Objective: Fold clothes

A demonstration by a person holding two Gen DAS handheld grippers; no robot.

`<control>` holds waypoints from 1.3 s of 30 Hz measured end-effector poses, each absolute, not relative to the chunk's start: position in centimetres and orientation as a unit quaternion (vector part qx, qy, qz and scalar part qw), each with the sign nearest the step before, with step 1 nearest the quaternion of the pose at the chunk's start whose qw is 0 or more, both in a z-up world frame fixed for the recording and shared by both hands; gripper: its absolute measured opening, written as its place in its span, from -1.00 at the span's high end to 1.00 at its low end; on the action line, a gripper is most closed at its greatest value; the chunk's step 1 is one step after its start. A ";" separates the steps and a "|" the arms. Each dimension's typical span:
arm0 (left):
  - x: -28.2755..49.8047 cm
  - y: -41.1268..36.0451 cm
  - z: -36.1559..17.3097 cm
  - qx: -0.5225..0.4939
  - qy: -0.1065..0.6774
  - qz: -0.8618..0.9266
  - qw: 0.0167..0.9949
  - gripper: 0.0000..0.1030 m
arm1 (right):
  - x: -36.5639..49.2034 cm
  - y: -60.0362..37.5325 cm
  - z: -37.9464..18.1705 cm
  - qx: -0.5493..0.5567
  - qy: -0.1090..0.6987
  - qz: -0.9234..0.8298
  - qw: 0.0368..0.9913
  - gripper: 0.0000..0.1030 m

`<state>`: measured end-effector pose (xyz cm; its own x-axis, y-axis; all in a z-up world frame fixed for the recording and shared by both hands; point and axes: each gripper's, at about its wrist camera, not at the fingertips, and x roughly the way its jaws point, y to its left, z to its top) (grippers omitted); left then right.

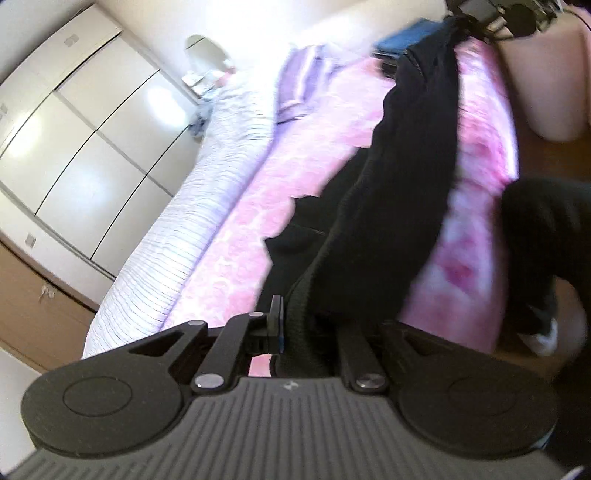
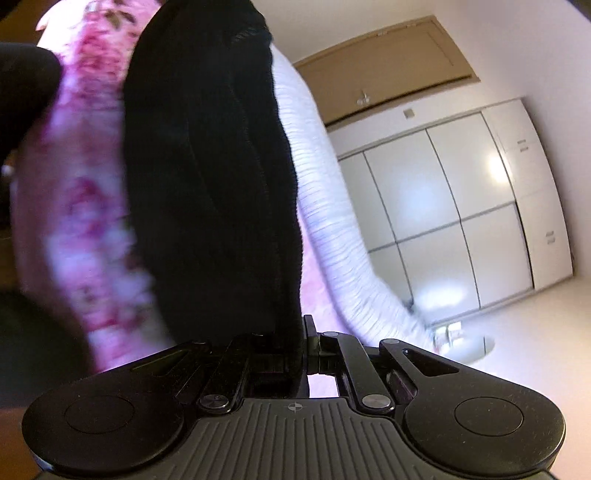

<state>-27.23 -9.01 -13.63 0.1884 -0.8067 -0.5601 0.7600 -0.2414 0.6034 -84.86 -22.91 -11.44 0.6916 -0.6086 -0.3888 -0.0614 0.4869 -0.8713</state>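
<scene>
Bedroom setting: pink floral bedspread (image 1: 314,155) beside a white striped cover (image 1: 207,192), white wardrobe doors (image 1: 92,147) behind. Black garment (image 1: 413,184), one item, hangs stretched above the bed between both tools. Left gripper (image 1: 291,325) and right gripper (image 2: 295,347) each pinch an edge of it, jaws nearly closed on the cloth.

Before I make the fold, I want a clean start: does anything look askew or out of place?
Nothing looks damaged. The black garment hangs bunched and twisted between the left claw and right claw, both shut on its edge, above the pink floral bedspread. A dark blue item lies loose near the far end of the bed.
</scene>
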 end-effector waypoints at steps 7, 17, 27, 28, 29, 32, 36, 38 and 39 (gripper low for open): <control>-18.5 -22.4 -16.5 0.453 0.061 -0.638 0.620 0.85 | -73.1 -35.8 -12.1 -0.440 0.398 -0.132 0.794 0.92; -11.8 -30.9 -27.9 0.464 0.176 -0.638 0.588 0.86 | -64.5 -44.3 -20.7 -0.356 0.473 -0.072 0.803 0.92; -6.6 -40.1 -29.9 0.451 0.199 -0.627 0.604 0.85 | -57.8 -52.0 -20.2 -0.260 0.470 -0.087 0.839 0.92; -6.2 -41.0 -31.0 0.454 0.204 -0.623 0.603 0.85 | -57.0 -52.9 -21.2 -0.243 0.477 -0.086 0.840 0.92; -5.9 -41.7 -32.0 0.456 0.210 -0.621 0.602 0.85 | -56.3 -53.7 -22.1 -0.227 0.483 -0.085 0.842 0.92; -5.1 -43.0 -34.4 0.452 0.231 -0.620 0.598 0.85 | -55.4 -55.3 -24.1 -0.180 0.490 -0.086 0.849 0.92; -3.6 -43.3 -35.2 0.424 0.263 -0.623 0.602 0.60 | -55.8 -57.2 -24.1 -0.144 0.484 -0.082 0.859 0.90; -2.3 -42.9 -34.7 0.393 0.284 -0.620 0.618 0.29 | -56.1 -58.5 -23.6 -0.104 0.475 -0.095 0.869 0.75; -1.7 -42.6 -34.5 0.377 0.294 -0.617 0.625 0.27 | -56.0 -59.2 -23.3 -0.081 0.469 -0.104 0.873 0.54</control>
